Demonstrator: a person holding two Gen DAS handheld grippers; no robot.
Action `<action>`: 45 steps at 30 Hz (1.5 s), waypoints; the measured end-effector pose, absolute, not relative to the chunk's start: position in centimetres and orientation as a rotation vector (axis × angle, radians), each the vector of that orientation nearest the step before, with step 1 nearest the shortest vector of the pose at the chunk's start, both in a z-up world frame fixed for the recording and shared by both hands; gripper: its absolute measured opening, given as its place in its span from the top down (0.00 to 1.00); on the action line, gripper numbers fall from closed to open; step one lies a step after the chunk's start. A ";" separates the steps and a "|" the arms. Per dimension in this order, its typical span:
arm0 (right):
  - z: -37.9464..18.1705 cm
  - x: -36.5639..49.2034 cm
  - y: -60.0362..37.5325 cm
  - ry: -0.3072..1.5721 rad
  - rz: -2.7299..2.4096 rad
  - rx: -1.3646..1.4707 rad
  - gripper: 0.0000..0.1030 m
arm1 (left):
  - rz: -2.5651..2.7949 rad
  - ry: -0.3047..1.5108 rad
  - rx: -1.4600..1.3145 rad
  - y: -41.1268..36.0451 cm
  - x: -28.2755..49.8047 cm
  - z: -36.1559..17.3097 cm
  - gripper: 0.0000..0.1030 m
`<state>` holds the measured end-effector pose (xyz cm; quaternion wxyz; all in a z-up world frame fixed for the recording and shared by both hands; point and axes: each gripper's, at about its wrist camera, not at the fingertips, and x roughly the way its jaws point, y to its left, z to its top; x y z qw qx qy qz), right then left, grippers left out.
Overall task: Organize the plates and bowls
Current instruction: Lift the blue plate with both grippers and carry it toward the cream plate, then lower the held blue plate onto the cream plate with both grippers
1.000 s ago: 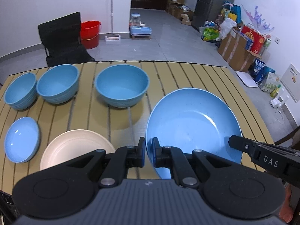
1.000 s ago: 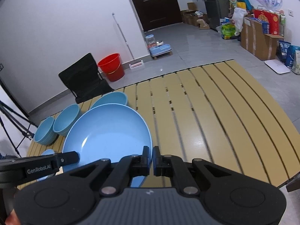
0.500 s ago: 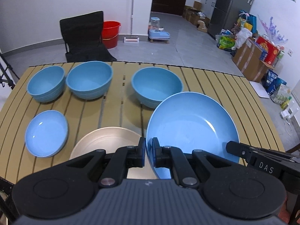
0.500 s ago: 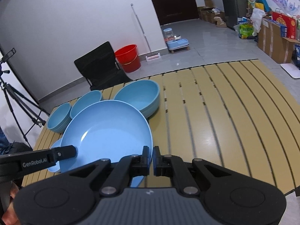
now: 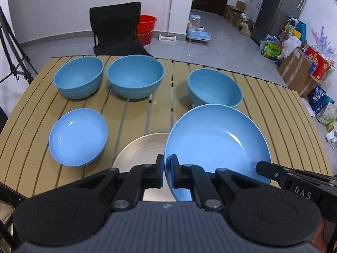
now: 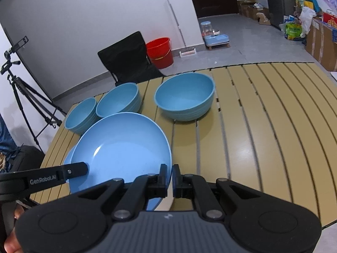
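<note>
Left gripper (image 5: 166, 171) pinches the large blue plate's (image 5: 217, 145) near-left rim; right gripper (image 6: 169, 178) pinches its opposite rim; cream plate (image 5: 143, 149) lies just beneath the left gripper

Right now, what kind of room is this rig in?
Probably a lived-in home, not a lab: a slatted folding table with bowls on it, a pet feeder on the tiled floor, and boxes and shopping bags along the wall.

Both wrist cameras look steeply down along their jaws, sharing the slatted table (image 5: 273, 109) and 3 bowls.
</note>
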<state>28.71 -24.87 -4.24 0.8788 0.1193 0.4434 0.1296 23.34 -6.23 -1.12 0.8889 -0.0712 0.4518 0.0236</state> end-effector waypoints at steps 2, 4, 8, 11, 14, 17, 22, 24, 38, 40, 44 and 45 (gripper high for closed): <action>-4.6 29.0 -23.9 0.935 0.276 0.243 0.96 | 0.054 0.947 -0.153 -5.5 23.4 -1.6 0.93; -5.0 29.1 -23.3 0.946 0.281 0.240 0.96 | 0.059 0.955 -0.160 -4.8 23.4 -2.1 0.93; -5.9 29.3 -22.0 0.966 0.290 0.235 0.96 | 0.069 0.969 -0.167 -3.5 23.3 -3.1 0.93; -6.6 29.4 -21.1 0.981 0.295 0.225 0.96 | 0.073 0.978 -0.166 -2.9 23.5 -3.7 0.93; -7.2 29.8 -20.5 0.995 0.293 0.220 0.96 | 0.073 0.988 -0.163 -2.3 23.6 -4.4 0.93; -7.8 30.0 -20.0 1.008 0.290 0.214 0.96 | 0.072 1.002 -0.161 -2.1 23.8 -5.1 0.93; -9.1 30.4 -19.4 1.034 0.289 0.211 0.96 | 0.071 1.030 -0.162 -1.5 24.3 -6.5 0.93; -9.7 30.6 -19.2 1.045 0.285 0.207 0.96 | 0.071 1.038 -0.160 -1.3 24.4 -7.0 0.93; -11.9 31.3 -18.1 1.075 0.264 0.174 0.96 | 0.065 1.086 -0.158 -0.8 25.4 -9.8 0.93; -12.2 31.4 -18.0 1.076 0.261 0.170 0.96 | 0.064 1.090 -0.153 -0.8 25.6 -9.9 0.93; -12.4 31.5 -17.9 1.077 0.255 0.161 0.96 | 0.060 1.097 -0.155 -0.7 25.7 -10.3 0.93; -12.4 31.4 -17.9 1.077 0.254 0.160 0.96 | 0.060 1.099 -0.155 -0.8 25.8 -10.4 0.93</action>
